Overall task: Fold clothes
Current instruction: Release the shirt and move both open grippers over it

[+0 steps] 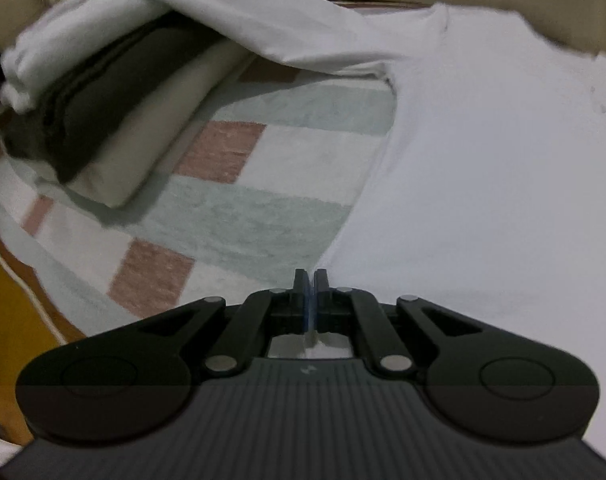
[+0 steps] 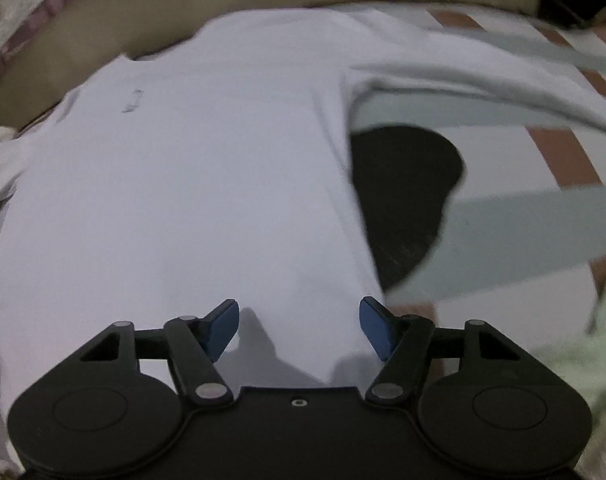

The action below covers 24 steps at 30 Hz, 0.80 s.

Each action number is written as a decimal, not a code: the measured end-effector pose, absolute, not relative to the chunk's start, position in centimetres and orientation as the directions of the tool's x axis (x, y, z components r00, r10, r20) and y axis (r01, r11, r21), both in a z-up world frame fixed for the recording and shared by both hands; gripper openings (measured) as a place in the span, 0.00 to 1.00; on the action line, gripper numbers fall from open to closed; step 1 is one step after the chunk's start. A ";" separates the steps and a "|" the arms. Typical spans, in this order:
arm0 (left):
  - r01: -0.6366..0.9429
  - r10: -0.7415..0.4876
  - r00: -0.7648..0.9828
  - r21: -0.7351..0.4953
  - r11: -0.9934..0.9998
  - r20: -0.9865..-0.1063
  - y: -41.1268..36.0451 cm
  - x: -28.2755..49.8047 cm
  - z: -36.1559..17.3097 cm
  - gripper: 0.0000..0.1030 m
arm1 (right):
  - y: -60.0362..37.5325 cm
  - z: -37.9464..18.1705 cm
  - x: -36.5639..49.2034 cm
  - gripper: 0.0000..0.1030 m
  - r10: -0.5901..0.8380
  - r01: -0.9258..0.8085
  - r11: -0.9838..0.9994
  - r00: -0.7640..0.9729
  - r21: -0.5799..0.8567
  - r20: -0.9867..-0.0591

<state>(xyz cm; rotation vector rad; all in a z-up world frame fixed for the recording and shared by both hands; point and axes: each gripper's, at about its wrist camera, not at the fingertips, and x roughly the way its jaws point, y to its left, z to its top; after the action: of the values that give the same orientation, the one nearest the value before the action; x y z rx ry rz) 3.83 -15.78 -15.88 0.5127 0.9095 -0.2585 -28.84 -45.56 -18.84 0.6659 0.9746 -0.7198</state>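
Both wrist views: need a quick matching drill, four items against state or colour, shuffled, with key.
Column 1:
1. left tongs
2. right tongs
3. white shirt
4. folded stack

Column 2:
A. open, over the shirt's hem
B. white, dark and beige layers
C. spread flat on the checked cover
D. shut at the shirt's edge

Pairs: 1-D, 2-A, 3-C, 4-B
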 end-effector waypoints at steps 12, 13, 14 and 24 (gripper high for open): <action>0.355 -0.158 0.497 0.034 0.934 -0.853 -13.5 4.4 -14.2 0.40 | -41.4 -14.4 -27.6 0.73 -0.553 0.772 0.635 0.431 -0.026 -0.713; 0.374 -0.169 0.500 0.036 0.927 -0.849 -14.0 4.0 -14.2 0.47 | -41.3 -14.1 -27.1 0.73 -0.559 0.765 0.644 0.466 -0.004 -0.686; 0.394 -0.181 0.503 0.037 0.919 -0.845 -14.6 3.6 -14.2 0.49 | -41.3 -13.8 -26.6 0.73 -0.561 0.759 0.651 0.500 0.021 -0.660; 0.502 -0.235 0.497 0.056 0.863 -0.835 -17.9 0.8 -14.3 0.70 | -41.7 -16.9 -22.6 0.73 -0.446 0.722 0.671 0.574 0.168 -0.686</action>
<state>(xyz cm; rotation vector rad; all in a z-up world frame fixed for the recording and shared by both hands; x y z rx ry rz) 0.75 -17.86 -14.29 0.3110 0.9522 -0.4550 -22.61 -41.74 -16.94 0.4645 0.6545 -0.7140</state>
